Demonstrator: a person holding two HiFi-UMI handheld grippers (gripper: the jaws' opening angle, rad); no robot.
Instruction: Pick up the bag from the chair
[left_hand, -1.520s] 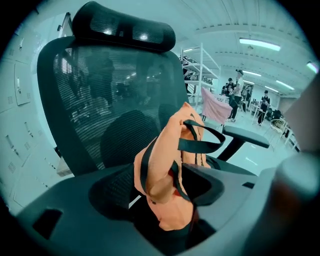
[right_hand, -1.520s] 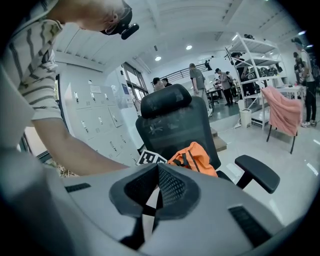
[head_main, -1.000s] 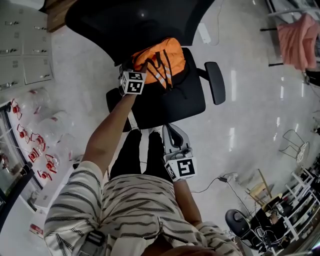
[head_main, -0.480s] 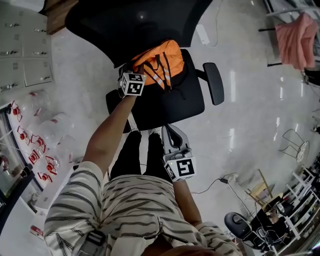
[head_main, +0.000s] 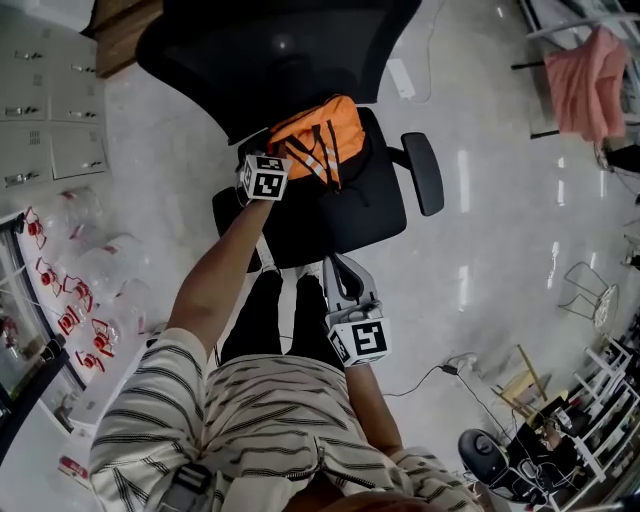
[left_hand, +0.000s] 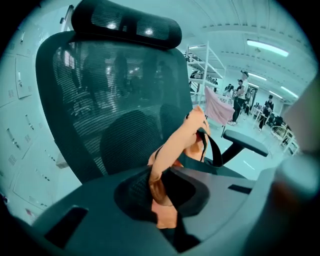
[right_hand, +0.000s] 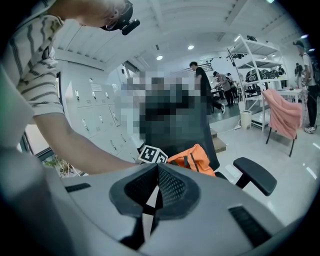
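the left claw (left_hand: 161, 184) is clamped on a fold of fabric from the orange fabric bag with black straps and pale reflective stripes (head_main: 322, 138). in the left gripper view, the orange cloth runs from between the jaws up toward the bag's body, and a black strap loops beside it. the bag sits at the back of the seat of a black office chair with a mesh backrest (head_main: 345, 215), leaning against that backrest. in the head view, the person's bare left arm (head_main: 215, 280) stretches forward. the left claw's cube with square markers (head_main: 264, 178) is just beside the bag's left edge.

the right claw (right_hand: 157, 186) has its jaws together with nothing between them. it is held low in front of the seat's front edge, close to the person's dark trouser legs (head_main: 275, 315). it is well apart from the bag and points toward the chair. its view shows the bag and the left claw's cube side by side on the seat.

the chair's black padded armrest (head_main: 424, 172) juts out on the view's right. the chair stands on a glossy pale floor (head_main: 500, 250). grey locker doors (head_main: 45, 110) line the left side. a pink cloth draped over another seat (head_main: 585, 80) is far off at the upper right. the person wears a striped shirt (head_main: 270, 420).
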